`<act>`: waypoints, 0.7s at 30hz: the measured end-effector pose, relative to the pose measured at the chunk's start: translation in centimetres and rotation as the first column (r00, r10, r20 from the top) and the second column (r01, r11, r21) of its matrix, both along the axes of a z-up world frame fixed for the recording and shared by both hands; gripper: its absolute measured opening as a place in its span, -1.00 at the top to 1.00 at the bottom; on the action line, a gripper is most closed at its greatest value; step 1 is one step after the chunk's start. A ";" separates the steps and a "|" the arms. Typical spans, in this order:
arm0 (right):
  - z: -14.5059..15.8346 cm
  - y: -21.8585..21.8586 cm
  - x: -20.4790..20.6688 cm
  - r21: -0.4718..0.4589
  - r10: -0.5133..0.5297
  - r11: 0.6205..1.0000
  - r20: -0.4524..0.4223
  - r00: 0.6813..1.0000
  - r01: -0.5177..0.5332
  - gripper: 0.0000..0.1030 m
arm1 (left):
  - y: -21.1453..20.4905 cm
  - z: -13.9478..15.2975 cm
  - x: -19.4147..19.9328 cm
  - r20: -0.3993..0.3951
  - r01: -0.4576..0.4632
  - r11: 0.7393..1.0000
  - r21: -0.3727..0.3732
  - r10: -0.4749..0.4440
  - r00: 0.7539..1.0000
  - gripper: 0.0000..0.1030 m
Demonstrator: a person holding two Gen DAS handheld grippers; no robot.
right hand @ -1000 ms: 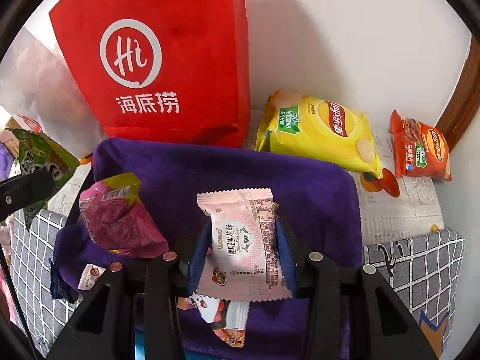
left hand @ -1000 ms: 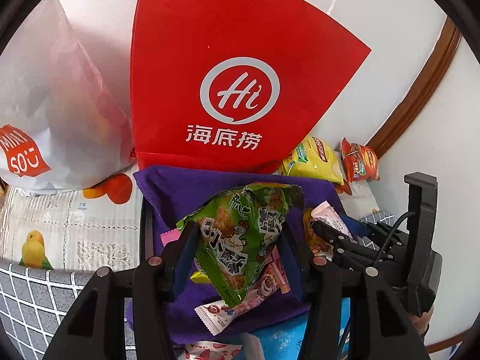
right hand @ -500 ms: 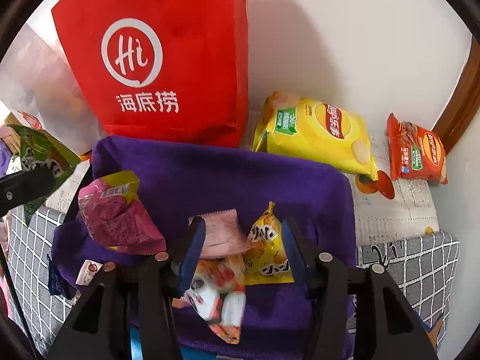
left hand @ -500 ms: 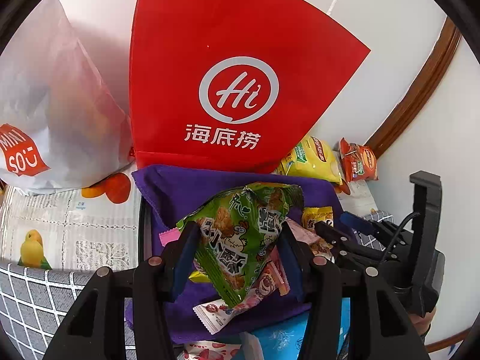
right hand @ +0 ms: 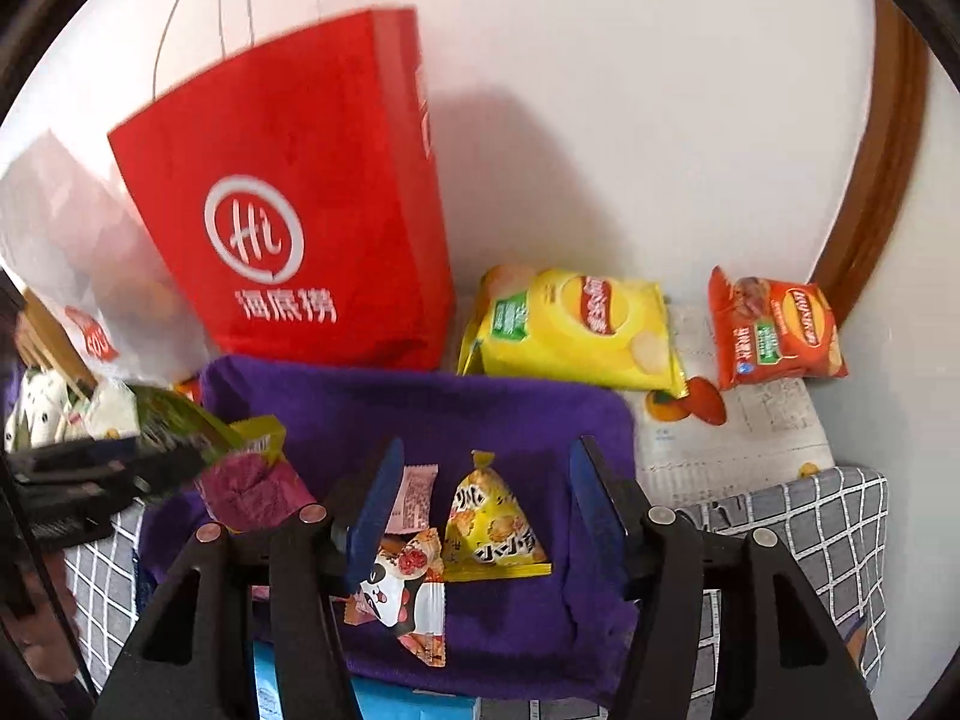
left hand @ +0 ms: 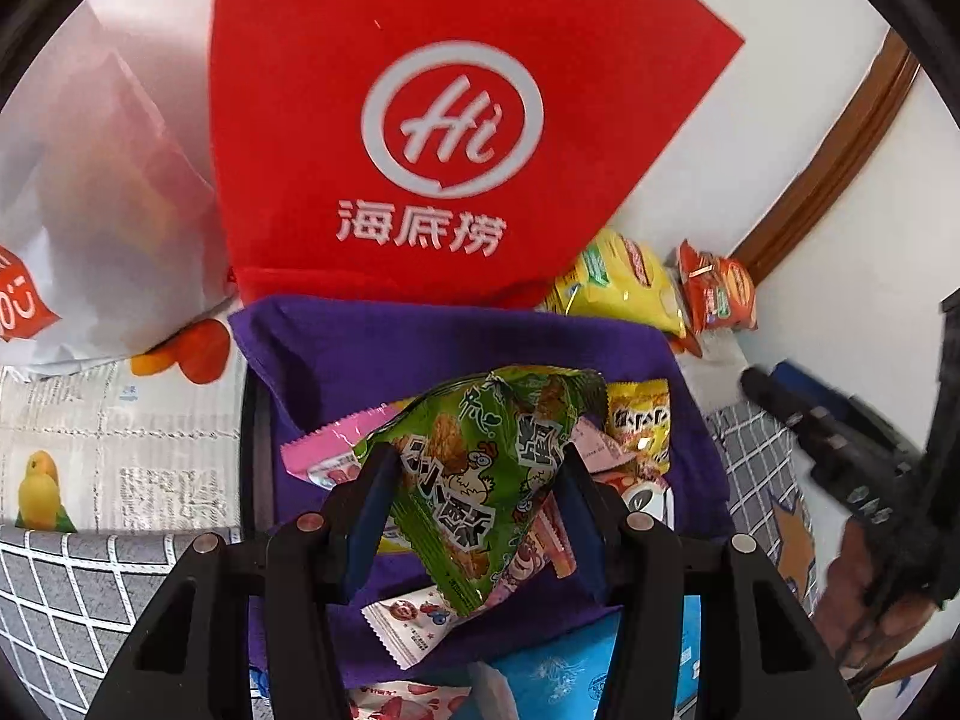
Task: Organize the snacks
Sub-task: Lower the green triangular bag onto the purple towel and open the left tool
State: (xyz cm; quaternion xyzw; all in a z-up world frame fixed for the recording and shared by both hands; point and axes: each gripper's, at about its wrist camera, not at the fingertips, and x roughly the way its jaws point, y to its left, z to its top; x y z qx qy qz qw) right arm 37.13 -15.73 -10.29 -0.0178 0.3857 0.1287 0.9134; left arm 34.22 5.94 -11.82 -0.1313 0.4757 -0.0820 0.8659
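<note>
Left wrist view shows the left gripper clamping a green foil snack packet above the purple cloth, while the right gripper fingers are opening, empty, over a small yellow snack packet lying there.

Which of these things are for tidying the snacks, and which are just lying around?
For the job: green packet in the left gripper; right gripper, jaws opening, nothing held; yellow packet, pink packet, purple cloth.

Lying around: red bag, white bag, newspaper.
</note>
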 end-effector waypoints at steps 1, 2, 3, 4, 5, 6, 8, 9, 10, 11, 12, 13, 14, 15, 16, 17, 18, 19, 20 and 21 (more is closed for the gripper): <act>0.1 -0.1 -0.1 0.002 -0.003 1.000 0.004 1.000 0.003 -0.13 | -0.2 -0.2 0.1 -0.011 0.002 1.000 0.005 -0.002 1.000 0.02; 0.3 -0.2 -0.2 0.005 -0.006 1.000 0.009 1.000 0.006 -0.13 | -0.4 -0.4 0.1 -0.020 0.004 1.000 0.007 -0.004 1.000 0.02; 0.4 -0.3 -0.3 0.008 -0.007 1.000 0.013 1.000 0.007 -0.13 | -0.5 -0.5 0.1 -0.023 0.008 1.000 0.010 -0.008 1.000 0.02; 0.5 -0.4 -0.3 0.011 -0.009 1.000 0.016 1.000 0.009 -0.13 | -0.8 -0.5 0.1 -0.024 0.016 1.000 0.014 -0.016 1.000 0.02; 0.5 -0.4 -0.3 0.012 -0.011 1.000 0.016 1.000 0.011 -0.13 | -1.0 -0.6 0.1 -0.024 0.021 1.000 0.018 -0.021 0.999 0.01; 0.5 -0.4 -0.3 0.012 -0.013 1.000 0.015 1.000 0.012 -0.13 | -1.1 -0.6 0.2 -0.026 0.023 1.000 0.022 -0.022 0.999 0.01; 0.4 -0.4 -0.2 0.010 -0.015 1.000 0.011 1.000 0.015 -0.13 | -1.3 -0.8 0.3 -0.035 0.019 0.999 0.038 -0.018 0.999 0.01; 0.4 -0.4 -0.2 0.008 -0.016 1.000 0.011 1.000 0.016 -0.13 | -1.3 -0.9 0.3 -0.040 0.016 0.999 0.045 -0.015 0.999 0.01; 0.4 -0.4 -0.3 0.007 -0.016 1.000 0.011 1.000 0.015 -0.13 | -1.4 -1.0 0.5 -0.043 0.015 0.999 0.048 -0.013 0.999 0.01; 0.4 -0.4 -0.3 0.007 -0.015 1.000 0.012 1.000 0.015 -0.13 | -1.4 -1.1 0.6 -0.047 0.016 0.999 0.050 -0.013 0.999 0.01; 0.5 -0.4 -0.3 0.007 -0.014 1.000 0.013 1.000 0.014 -0.13 | -1.5 -1.2 0.6 -0.052 0.017 0.999 0.050 -0.015 0.999 0.01; 0.5 -0.4 -0.4 0.007 -0.014 1.000 0.015 1.000 0.014 -0.13 | -1.4 -1.2 0.7 -0.054 0.019 0.999 0.049 -0.016 0.998 0.01; 0.5 -0.3 -0.5 0.007 -0.013 1.000 0.017 1.000 0.013 -0.13 | -1.4 -1.3 0.7 -0.057 0.020 0.999 0.049 -0.017 0.998 0.01; 0.6 -0.3 -0.6 0.006 -0.013 1.000 0.018 1.000 0.013 -0.13 | -1.4 -1.3 0.7 -0.060 0.020 0.999 0.050 -0.017 0.998 0.01; 0.6 -0.3 -0.6 0.006 -0.013 1.000 0.019 1.000 0.013 -0.13 | -1.4 -1.4 0.8 -0.066 0.021 0.998 0.051 -0.018 0.998 0.01; 0.5 -0.3 -0.6 0.008 -0.014 1.000 0.019 1.000 0.014 -0.13 | -1.4 -1.5 0.8 -0.071 0.022 0.999 0.050 -0.018 0.997 0.01; 0.5 -0.3 -0.6 0.010 -0.014 1.000 0.018 1.000 0.014 -0.13 | -1.4 -1.5 0.8 -0.075 0.021 0.999 0.049 -0.018 0.997 0.01; 0.4 -0.2 -0.6 0.010 -0.012 1.000 0.015 1.000 0.012 -0.13 | -1.5 -1.5 0.9 -0.077 0.022 0.999 0.049 -0.018 0.997 0.01; 0.4 0.0 -0.6 0.006 -0.006 1.000 0.013 1.000 0.006 -0.13 | -1.6 -1.5 0.9 -0.080 0.025 0.999 0.047 -0.021 0.997 0.01; 0.4 0.1 -0.7 0.003 -0.003 1.000 0.015 1.000 0.003 -0.13 | -1.5 -1.5 0.9 -0.081 0.026 0.999 0.044 -0.022 0.996 0.01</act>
